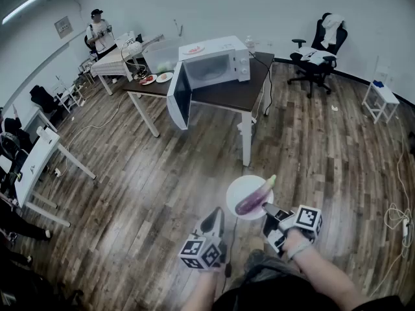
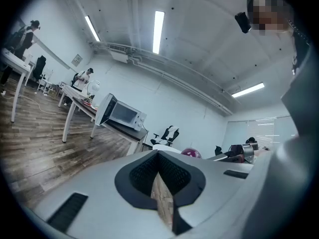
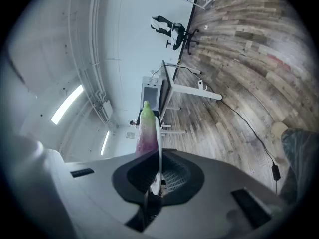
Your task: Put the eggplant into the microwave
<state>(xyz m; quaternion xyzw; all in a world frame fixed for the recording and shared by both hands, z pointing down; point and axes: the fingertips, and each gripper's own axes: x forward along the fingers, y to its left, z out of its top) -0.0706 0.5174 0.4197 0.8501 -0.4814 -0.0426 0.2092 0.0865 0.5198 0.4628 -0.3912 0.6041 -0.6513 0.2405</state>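
Observation:
A purple eggplant (image 1: 254, 197) with a green stem end lies on a white plate (image 1: 237, 188). My right gripper (image 1: 267, 209) is shut on the plate's near rim and holds it over the wooden floor. In the right gripper view the plate (image 3: 159, 143) shows edge-on between the pads, with the eggplant (image 3: 145, 131) beside it. To the plate's left, my left gripper (image 1: 214, 224) is shut and holds nothing. The white microwave (image 1: 219, 63) stands on a dark table (image 1: 230, 97) ahead, its door (image 1: 179, 96) swung open to the left.
A black office chair (image 1: 319, 50) stands at the back right, and a white rack (image 1: 381, 99) is by the right wall. White tables line the left side. A person (image 1: 98, 31) stands at the far back left. Two plates of food (image 1: 155, 78) sit behind the microwave. Cables lie on the floor.

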